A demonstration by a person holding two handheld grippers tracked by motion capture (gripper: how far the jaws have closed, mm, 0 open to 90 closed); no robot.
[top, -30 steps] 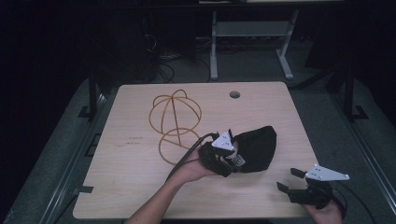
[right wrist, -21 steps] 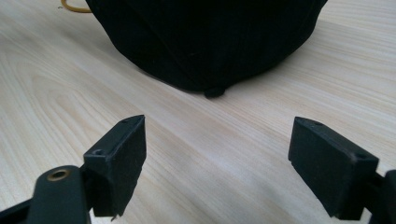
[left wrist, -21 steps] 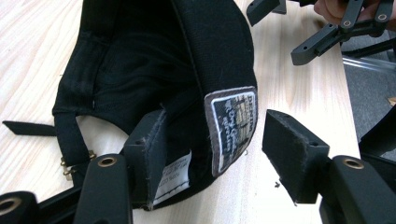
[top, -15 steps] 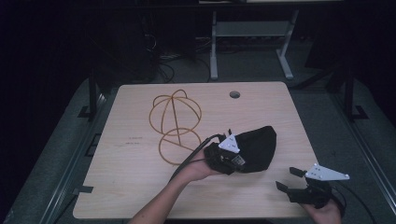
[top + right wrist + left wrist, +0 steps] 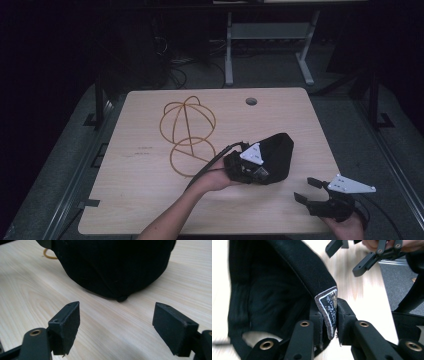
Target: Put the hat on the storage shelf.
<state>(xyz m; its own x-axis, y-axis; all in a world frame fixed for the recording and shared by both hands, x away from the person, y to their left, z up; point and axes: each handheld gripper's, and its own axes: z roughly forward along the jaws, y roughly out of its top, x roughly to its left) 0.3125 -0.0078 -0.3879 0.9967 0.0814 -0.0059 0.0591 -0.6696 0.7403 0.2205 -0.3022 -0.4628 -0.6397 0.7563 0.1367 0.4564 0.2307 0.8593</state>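
A black cap [image 5: 280, 152] lies on the wooden table [image 5: 135, 200], right of centre. My left gripper [image 5: 248, 167] is at the cap's left edge, shut on its black strap; the labelled strap end [image 5: 328, 307] is pinched between the jaws, with the cap's inside [image 5: 274, 290] beyond. My right gripper [image 5: 305, 189] sits open near the table's front right corner, a short way from the cap. Its fingers [image 5: 66, 327] are spread wide and point at the cap's crown [image 5: 112, 265] and top button [image 5: 122, 299], with nothing between them. The right gripper [image 5: 352, 255] also appears in the left gripper view.
A gold wire hat frame [image 5: 187, 132] lies flat on the table to the left of the cap. A round cable hole [image 5: 251, 101] is near the far edge. Dark floor and a desk frame [image 5: 230, 50] lie beyond the table.
My left gripper has shifted slightly to the right, still holding the cap's strap. The right gripper has stayed where it was.
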